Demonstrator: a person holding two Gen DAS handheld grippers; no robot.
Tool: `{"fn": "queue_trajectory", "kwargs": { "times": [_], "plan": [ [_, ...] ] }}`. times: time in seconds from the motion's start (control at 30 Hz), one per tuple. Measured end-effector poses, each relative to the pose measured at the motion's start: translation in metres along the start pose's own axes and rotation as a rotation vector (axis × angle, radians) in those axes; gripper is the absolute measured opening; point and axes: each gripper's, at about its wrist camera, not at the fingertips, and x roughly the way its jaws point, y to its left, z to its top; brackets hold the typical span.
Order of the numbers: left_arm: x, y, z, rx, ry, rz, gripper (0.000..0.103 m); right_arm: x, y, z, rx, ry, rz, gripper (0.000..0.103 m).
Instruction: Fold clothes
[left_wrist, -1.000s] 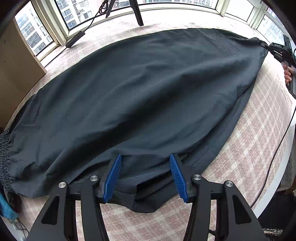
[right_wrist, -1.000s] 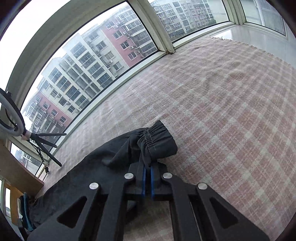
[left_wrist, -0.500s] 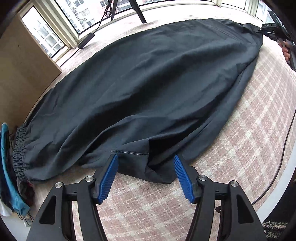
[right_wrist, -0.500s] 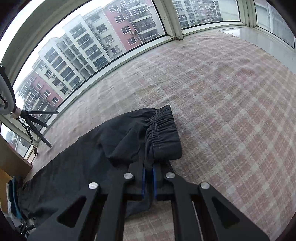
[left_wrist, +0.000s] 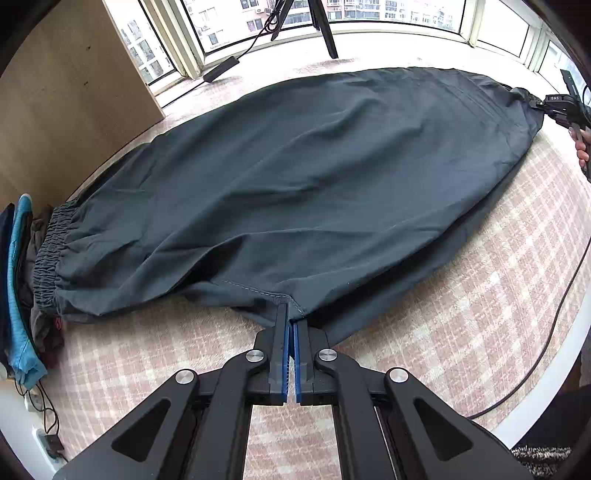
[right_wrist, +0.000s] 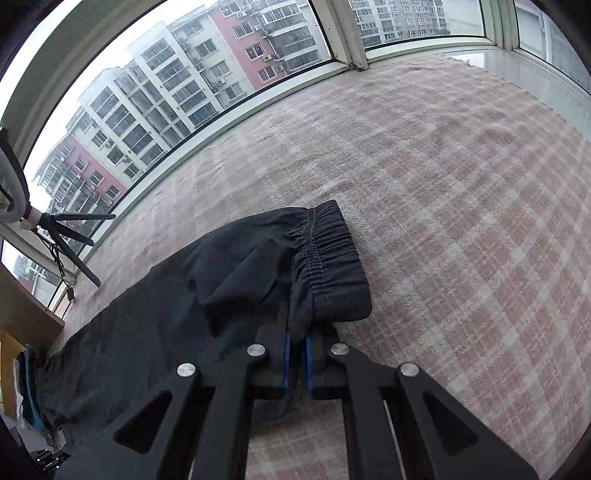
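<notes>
A: Entry. Where is the garment, and how does it lie?

B: The dark grey woven trousers with elastic cuffs (left_wrist: 314, 192) lie flat on the worktop covered with pink-and-cream checked cloth (left_wrist: 498, 295). In the left wrist view the long axis runs from lower left to upper right. One gathered cuff (left_wrist: 50, 254) points left, toward a pile of folded clothes, blue and dark (left_wrist: 20, 288), at the worktop's edge.

A: Left tongs?

B: Left tongs (left_wrist: 290, 325) pressed together on the near stitched hem of the trousers, blue pads almost touching, a thin fold of cloth between them.

A: Right tongs?

B: Right tongs (right_wrist: 297, 345) clamped on cloth just below the other ribbed elastic cuff (right_wrist: 328, 266); that cuff points away from the camera, toward the window (right_wrist: 207, 74). In the left view the same tongs sit at the far right end of the trousers, with fingers (left_wrist: 581, 147) partly visible.

A: Containers?

B: None visible. A black tripod leg (left_wrist: 325, 33) stands beyond the trousers.
</notes>
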Motion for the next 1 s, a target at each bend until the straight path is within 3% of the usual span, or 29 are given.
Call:
{"fn": "queue_trajectory", "kwargs": {
  "times": [0.23,0.37,0.43,0.67,0.77,0.83,0.87,1.0],
  "plan": [
    [0.041,-0.02,-0.012,0.078,0.096,0.028,0.001,0.008,-0.015,-0.011,0.044,0.039,0.019,0.008],
    [0.043,-0.013,-0.009,0.049,0.105,0.002,0.001,-0.02,-0.039,-0.025,0.17,-0.029,0.071,0.031],
    [0.044,-0.013,-0.007,0.062,0.115,0.01,0.001,-0.03,-0.047,-0.032,0.206,-0.049,0.096,0.032],
    [0.05,-0.018,0.006,0.093,0.14,0.017,0.001,0.0,-0.03,-0.024,0.131,-0.039,0.062,0.032],
    [0.051,-0.019,0.009,0.098,0.142,0.023,0.001,0.013,-0.02,-0.02,0.085,-0.05,0.049,0.038],
    [0.052,-0.02,0.012,0.101,0.143,0.025,0.001,0.021,-0.009,-0.017,0.032,-0.072,0.058,0.032],
    [0.052,-0.02,0.013,0.101,0.144,0.026,0.002,0.026,-0.007,-0.017,0.026,-0.057,0.08,0.013],
    [0.053,-0.02,0.018,0.101,0.148,0.021,0.002,0.015,-0.014,-0.015,0.089,-0.095,0.175,0.005]
  ]
}}
